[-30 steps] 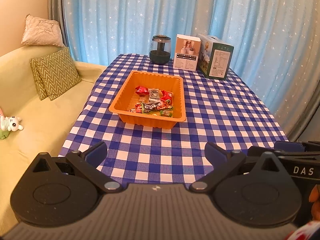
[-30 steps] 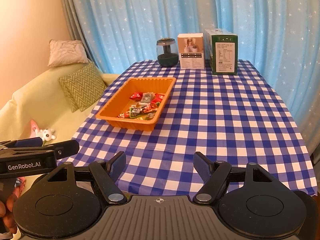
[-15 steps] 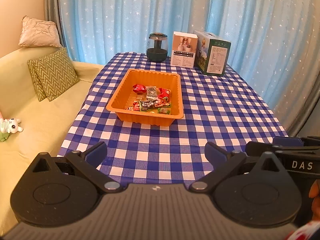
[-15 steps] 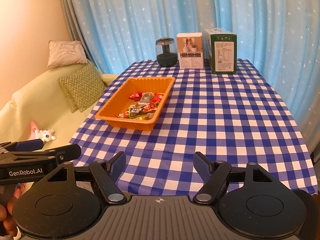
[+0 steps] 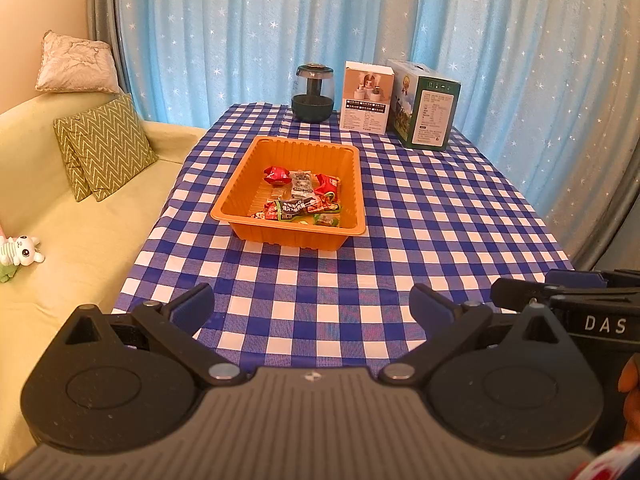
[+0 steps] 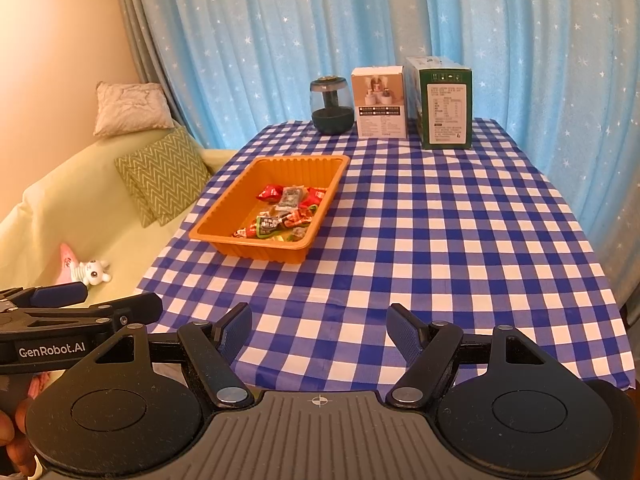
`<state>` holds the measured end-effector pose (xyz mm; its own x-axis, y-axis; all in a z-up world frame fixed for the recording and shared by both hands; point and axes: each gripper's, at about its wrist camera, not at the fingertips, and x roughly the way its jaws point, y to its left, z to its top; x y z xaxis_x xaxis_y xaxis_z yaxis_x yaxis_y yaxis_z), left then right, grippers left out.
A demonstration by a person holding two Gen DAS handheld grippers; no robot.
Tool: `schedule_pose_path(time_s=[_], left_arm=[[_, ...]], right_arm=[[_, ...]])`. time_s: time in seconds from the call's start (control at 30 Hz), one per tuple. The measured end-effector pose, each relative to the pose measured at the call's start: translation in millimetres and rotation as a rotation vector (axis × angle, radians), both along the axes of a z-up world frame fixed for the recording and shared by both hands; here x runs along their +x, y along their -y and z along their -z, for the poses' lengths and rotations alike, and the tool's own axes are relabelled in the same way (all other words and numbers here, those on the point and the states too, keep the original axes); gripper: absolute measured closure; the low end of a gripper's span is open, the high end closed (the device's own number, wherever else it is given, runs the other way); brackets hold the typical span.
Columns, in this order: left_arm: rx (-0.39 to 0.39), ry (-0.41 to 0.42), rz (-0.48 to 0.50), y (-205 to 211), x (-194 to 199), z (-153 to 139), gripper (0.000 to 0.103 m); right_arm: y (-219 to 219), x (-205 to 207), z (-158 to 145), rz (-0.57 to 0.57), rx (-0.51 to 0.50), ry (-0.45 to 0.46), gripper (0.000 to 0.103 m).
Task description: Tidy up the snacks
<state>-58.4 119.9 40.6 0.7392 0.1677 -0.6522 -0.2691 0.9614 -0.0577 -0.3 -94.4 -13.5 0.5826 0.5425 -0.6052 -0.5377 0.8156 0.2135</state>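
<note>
We see a table (image 5: 440,216) under a blue-and-white checked cloth, backed by pale blue curtains (image 5: 260,32) dotted with white stars. To the left runs a yellow-green sofa (image 5: 80,248) with a zigzag-patterned cushion (image 5: 106,146), a pale cushion (image 5: 76,64) on its back and a small white toy (image 5: 22,250) on the seat. At the far end of the table stand 3 things in a row: a dark round jar (image 5: 313,93), a white box (image 5: 367,97) and a green box (image 5: 425,105).

The orange tray (image 5: 240,200) sits on the left half of the table, past the middle, with the snacks (image 5: 300,200) gathered in its nearer part: red, grey and green wrappers in a loose pile.

Our left gripper (image 5: 312,308) hangs over the near table edge with its jaws set wide and nothing between them; the tray lies well ahead of it, slightly left of its centre line. Our right gripper (image 6: 319,334) also hangs at the near edge, jaws apart and empty, with the tray (image 6: 224,216) well ahead and off to its left. The 2 grippers are side by side, each showing at the edge of the other's view.
</note>
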Motion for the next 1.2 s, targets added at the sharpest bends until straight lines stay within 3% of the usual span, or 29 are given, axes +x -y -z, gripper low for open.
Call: schedule_pose_path(time_s=[1.2], left_arm=[[0.002,-0.013,0.002,-2.8,0.5,4.6,0.0]], right_arm=[[-3.8,0.5,1.5,0.001,0.006,-0.003,0.029]])
